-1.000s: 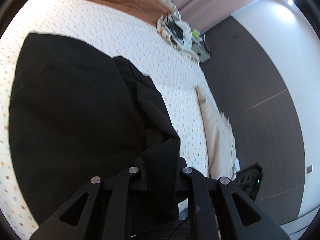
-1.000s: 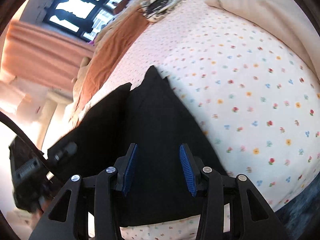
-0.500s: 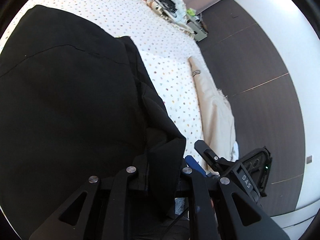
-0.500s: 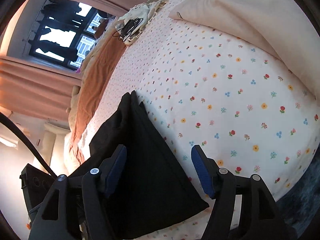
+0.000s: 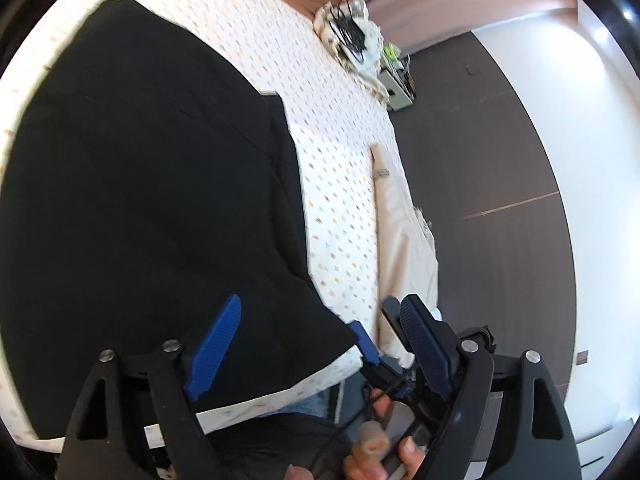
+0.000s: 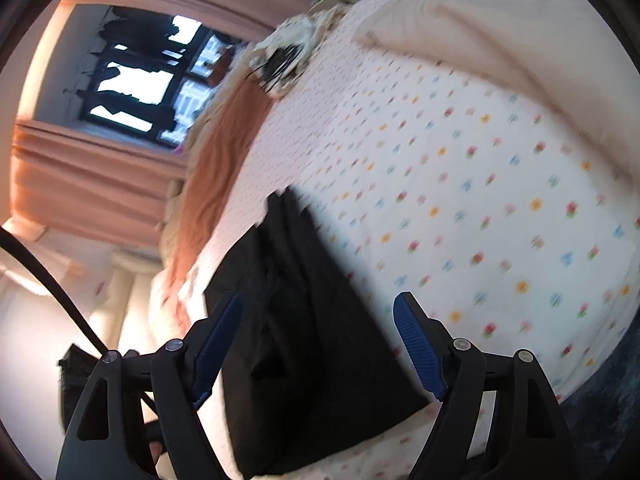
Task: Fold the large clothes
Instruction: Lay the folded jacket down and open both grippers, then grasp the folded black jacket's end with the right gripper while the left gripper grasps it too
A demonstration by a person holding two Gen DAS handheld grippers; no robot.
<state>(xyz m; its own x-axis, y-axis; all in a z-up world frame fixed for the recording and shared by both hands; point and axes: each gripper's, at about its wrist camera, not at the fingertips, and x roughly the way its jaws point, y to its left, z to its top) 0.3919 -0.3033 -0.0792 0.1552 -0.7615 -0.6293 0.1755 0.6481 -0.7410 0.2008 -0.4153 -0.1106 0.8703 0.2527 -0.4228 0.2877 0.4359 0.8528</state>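
A large black garment [image 5: 152, 184] lies folded flat on the flower-print bed sheet [image 5: 340, 184]; it also shows in the right wrist view [image 6: 312, 320]. My left gripper [image 5: 320, 344] is open and empty, just above the garment's near right corner. My right gripper [image 6: 316, 340] is open and empty, hovering over the garment's near end. The right gripper's blue-padded fingers [image 5: 366, 342] show in the left wrist view beside the corner, with the person's hand [image 5: 376, 444] below.
A cream pillow [image 5: 404, 248] lies along the bed's right edge; it also shows in the right wrist view [image 6: 500, 28]. A brown blanket [image 6: 224, 160] and a bundle with black cables [image 5: 348, 36] lie at the far end. A dark wall [image 5: 488, 168] and a window [image 6: 136, 84] stand beyond.
My left gripper has let go of the black fold and opened wide; the fold now lies flat. My right gripper has opened wider and drawn back towards the bed edge.
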